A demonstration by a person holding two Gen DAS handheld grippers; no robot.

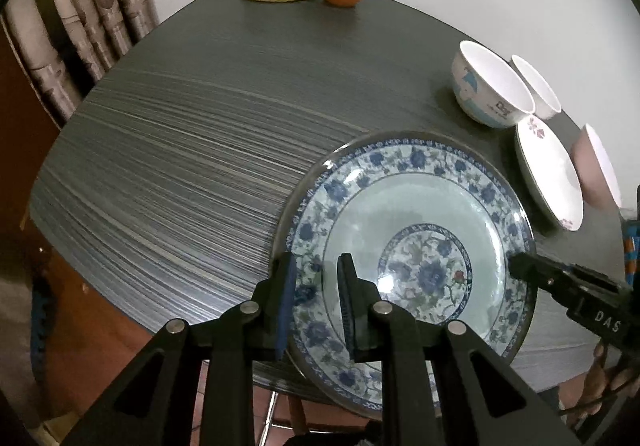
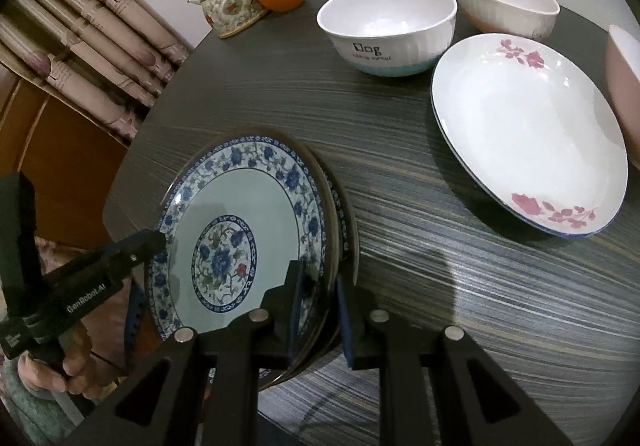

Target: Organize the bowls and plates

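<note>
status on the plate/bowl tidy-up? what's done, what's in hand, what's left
Done: little visible; in the right wrist view another rim shows under the blue floral plate, possibly a stack started. In hand: the left tool and right tool each straddle that plate's rim on opposite sides. Left: the rose plate, the Dog bowl, the white bowl and the pink bowl sit loose on the table.

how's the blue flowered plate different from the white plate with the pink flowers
The blue floral plate has a dense blue flower band around its rim and a central medallion; the white pink-flowered plate is plain apart from two pink sprays. The blue plate is pinched at opposite edges by the left gripper and right gripper; the white plate lies untouched on the table. Both are round and shallow.
</note>
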